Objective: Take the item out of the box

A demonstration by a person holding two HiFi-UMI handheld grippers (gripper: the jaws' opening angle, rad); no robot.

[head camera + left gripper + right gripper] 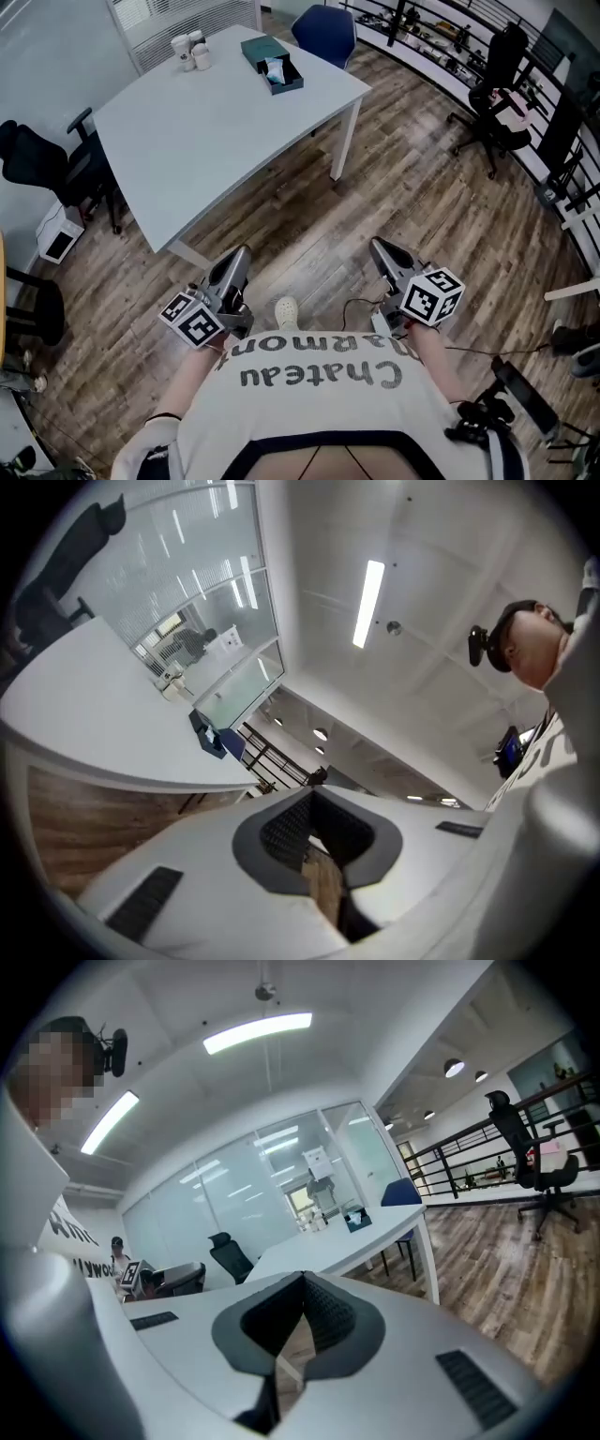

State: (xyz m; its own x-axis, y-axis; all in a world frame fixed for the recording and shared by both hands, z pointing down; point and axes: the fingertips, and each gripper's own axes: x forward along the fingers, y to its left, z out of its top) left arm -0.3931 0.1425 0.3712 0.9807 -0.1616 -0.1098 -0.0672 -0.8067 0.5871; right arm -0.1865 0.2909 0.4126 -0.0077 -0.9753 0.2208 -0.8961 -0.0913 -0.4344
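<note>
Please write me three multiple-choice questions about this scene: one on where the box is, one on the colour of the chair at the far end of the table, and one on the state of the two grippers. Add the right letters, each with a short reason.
1. Where on the table is the box?
A. at the near edge
B. at the far end
C. in the middle

2. What colour is the chair at the table's far end?
A. red
B. white
C. blue

3. How are the left gripper and the right gripper?
A. shut and empty, short of the table
B. shut on the box
C. open over the box

Answers:
1 B: the box lies by the far edge.
2 C: its back is blue.
3 A: each pair of jaws meets with nothing between, and bare floor lies between the grippers and the table.
</note>
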